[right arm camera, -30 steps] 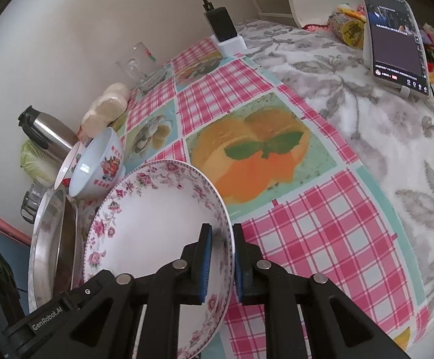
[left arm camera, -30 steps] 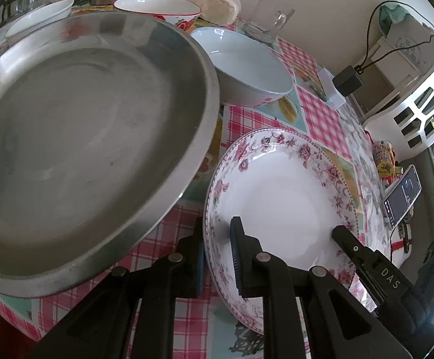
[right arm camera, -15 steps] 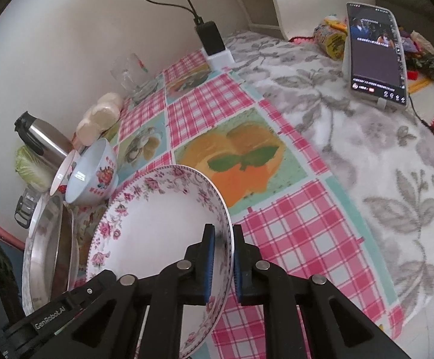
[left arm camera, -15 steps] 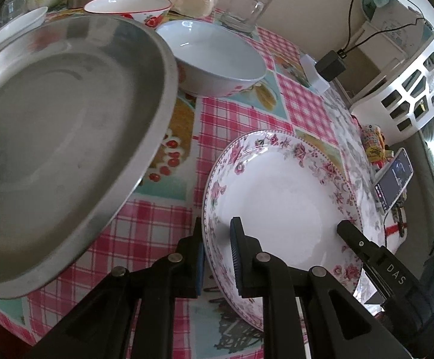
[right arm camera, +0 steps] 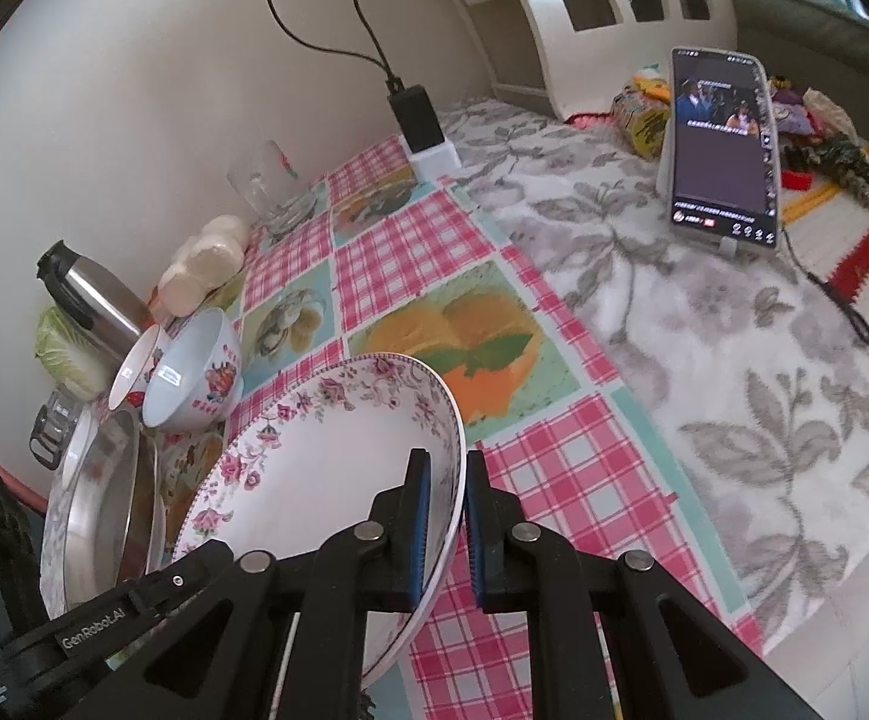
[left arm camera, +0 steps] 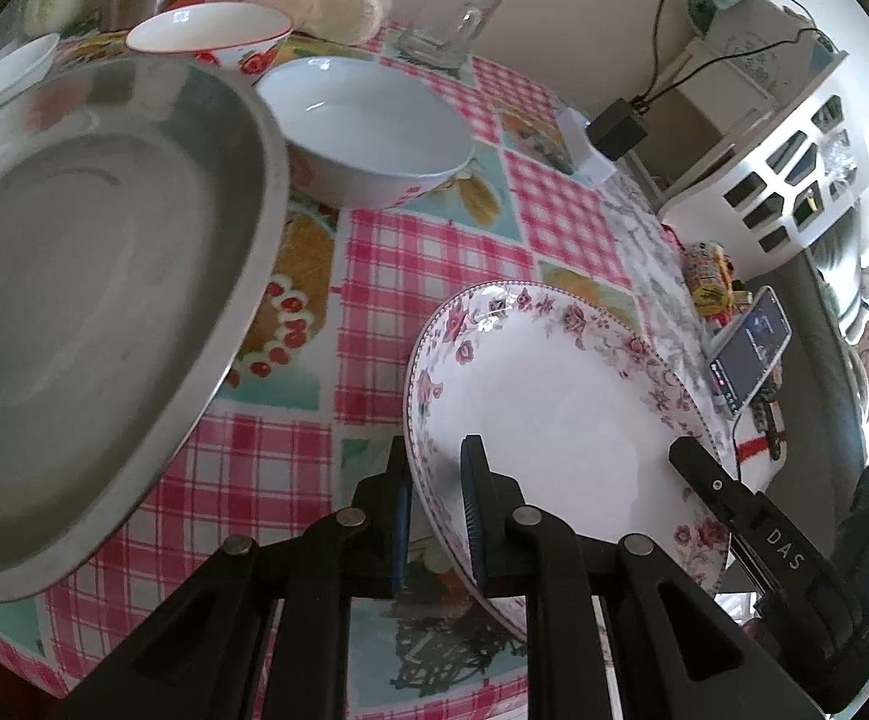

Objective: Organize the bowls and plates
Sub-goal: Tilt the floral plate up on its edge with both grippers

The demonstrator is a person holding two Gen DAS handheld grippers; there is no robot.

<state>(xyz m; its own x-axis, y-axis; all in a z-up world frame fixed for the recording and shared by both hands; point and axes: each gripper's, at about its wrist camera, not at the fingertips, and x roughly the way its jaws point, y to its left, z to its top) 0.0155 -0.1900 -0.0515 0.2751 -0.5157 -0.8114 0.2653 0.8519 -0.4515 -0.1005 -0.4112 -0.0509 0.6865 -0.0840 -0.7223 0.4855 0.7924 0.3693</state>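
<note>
A white plate with a pink floral rim (left arm camera: 560, 414) (right arm camera: 314, 480) is held above the checked tablecloth by both grippers. My left gripper (left arm camera: 437, 516) is shut on its left rim. My right gripper (right arm camera: 446, 522) is shut on its right rim, and shows in the left wrist view (left arm camera: 752, 528). A large steel tray (left arm camera: 86, 294) (right arm camera: 98, 516) lies to the left. A white bowl (left arm camera: 368, 132) (right arm camera: 194, 378) stands behind it, with a red-rimmed bowl (left arm camera: 212, 36) farther back.
A glass mug (right arm camera: 272, 192), white buns (right arm camera: 206, 264), a steel flask (right arm camera: 92, 294) and a cabbage (right arm camera: 68, 354) line the wall. A phone on a stand (right arm camera: 722, 144) and a charger (right arm camera: 416, 114) stand on the grey floral cloth. A white basket (left arm camera: 788, 162) is at the right.
Both grippers have lifted the floral plate and carried it away from the steel tray toward the table's right side. The tray and bowls stay put.
</note>
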